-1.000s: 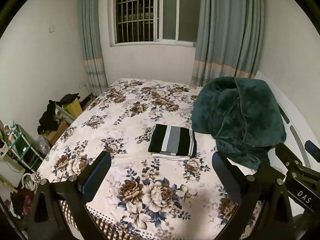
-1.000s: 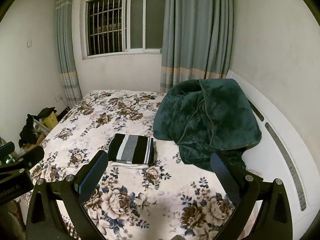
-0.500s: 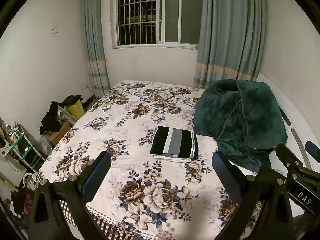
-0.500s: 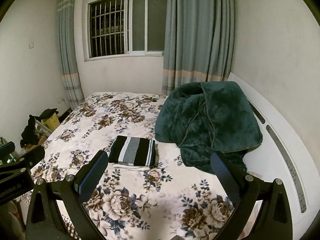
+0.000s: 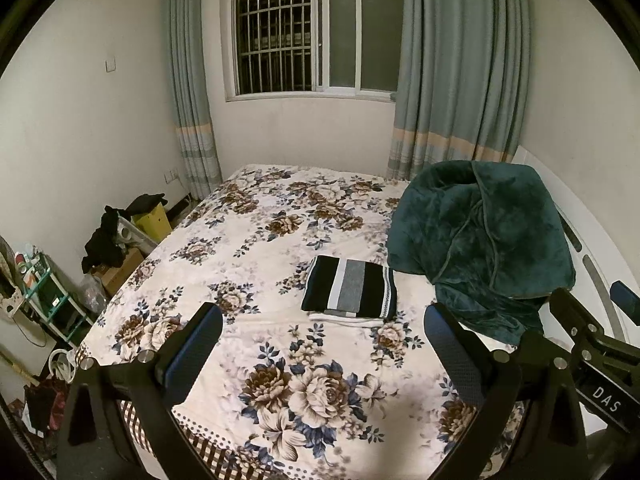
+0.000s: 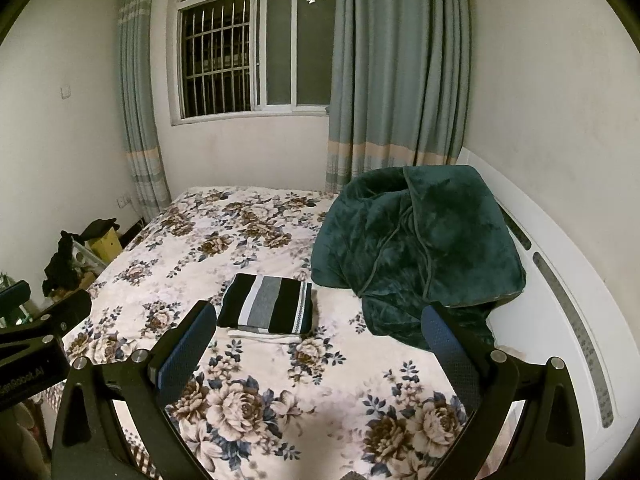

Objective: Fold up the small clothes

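Observation:
A folded garment with black, white and grey stripes [image 5: 350, 293] lies flat on the floral bed sheet [image 5: 280, 240], with a white folded layer under its near edge. It also shows in the right wrist view [image 6: 267, 306]. My left gripper [image 5: 322, 346] is open and empty, held back above the near part of the bed. My right gripper [image 6: 318, 344] is open and empty too, held back the same way. Both are well short of the garment.
A dark green plush blanket [image 5: 480, 240] is heaped at the right, against the white headboard [image 6: 560, 280]. Clutter, boxes and a small shelf [image 5: 48, 292] stand on the floor left of the bed. A barred window and curtains [image 5: 460, 60] are behind.
Both grippers have drawn back and up a little from the bed, so the folded garment sits slightly lower and farther in view. Both stay open.

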Available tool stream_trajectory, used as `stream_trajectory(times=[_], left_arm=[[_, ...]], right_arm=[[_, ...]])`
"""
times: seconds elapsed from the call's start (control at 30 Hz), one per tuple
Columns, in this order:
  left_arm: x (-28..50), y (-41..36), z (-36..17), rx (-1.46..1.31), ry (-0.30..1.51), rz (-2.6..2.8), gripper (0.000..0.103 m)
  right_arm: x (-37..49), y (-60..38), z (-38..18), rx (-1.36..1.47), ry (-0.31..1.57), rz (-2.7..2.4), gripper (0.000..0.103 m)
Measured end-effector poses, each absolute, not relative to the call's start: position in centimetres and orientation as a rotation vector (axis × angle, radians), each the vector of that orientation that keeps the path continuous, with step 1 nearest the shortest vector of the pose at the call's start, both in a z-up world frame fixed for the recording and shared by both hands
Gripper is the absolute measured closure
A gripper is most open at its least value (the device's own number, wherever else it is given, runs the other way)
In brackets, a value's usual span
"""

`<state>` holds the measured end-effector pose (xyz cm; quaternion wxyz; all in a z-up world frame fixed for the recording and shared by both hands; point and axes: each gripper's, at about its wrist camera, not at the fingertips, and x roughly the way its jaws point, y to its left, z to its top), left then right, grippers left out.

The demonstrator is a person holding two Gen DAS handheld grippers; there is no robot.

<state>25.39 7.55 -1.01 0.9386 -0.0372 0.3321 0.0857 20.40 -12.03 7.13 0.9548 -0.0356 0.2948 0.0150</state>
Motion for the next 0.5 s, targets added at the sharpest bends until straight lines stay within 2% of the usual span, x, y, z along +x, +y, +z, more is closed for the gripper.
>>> stream_trajectory(times=[0.5], left_arm=[[25.38, 7.12, -0.97, -0.075, 0.675, 0.175, 0.0]], right_arm=[[20.39, -11.81, 7.4, -0.069, 0.598, 0.033, 0.0]])
